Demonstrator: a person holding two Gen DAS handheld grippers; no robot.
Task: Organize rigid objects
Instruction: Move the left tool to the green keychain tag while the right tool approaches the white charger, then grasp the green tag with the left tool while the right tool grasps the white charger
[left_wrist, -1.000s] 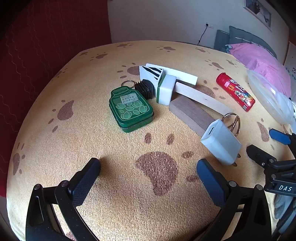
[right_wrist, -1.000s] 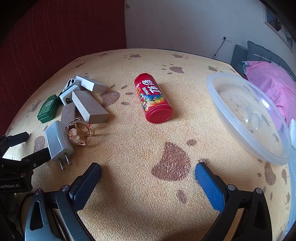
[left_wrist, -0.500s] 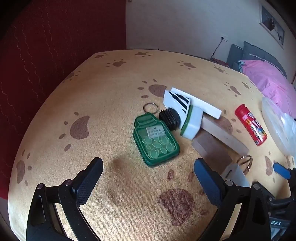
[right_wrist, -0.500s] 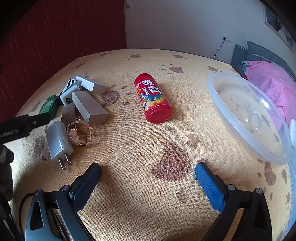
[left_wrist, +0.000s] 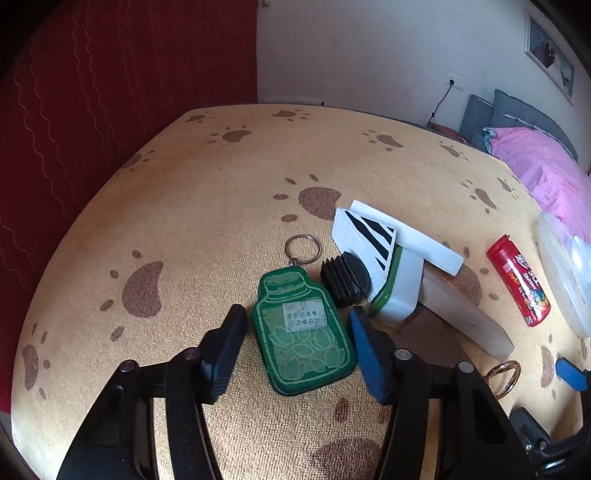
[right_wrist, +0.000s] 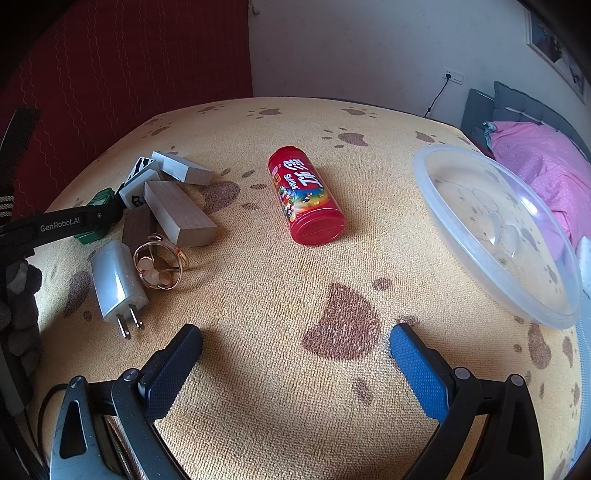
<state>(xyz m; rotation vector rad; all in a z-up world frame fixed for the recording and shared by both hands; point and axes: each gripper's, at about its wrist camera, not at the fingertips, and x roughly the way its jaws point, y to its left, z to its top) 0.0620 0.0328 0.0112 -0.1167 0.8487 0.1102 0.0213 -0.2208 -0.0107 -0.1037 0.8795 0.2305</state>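
Observation:
A green bottle-shaped keychain lies flat on the paw-print carpet. My left gripper straddles it and its jaws are closing. The blue right pad sits at the keychain's edge, and a thin strip of carpet still shows by the left pad. From the right wrist view, the left gripper's arm covers most of the keychain. My right gripper hovers open over bare carpet with nothing between its fingers. A red Skittles tube lies on its side ahead of it.
A clear plastic bowl sits at the right. Beside the keychain lie a black ribbed piece, a zebra-striped white block and wooden blocks. A white plug charger and a gold ring lie nearer. Pink bedding is behind.
My left gripper has swung left and forward onto the green keychain, and its jaws have narrowed from wide open to just around it. The right gripper has stayed put.

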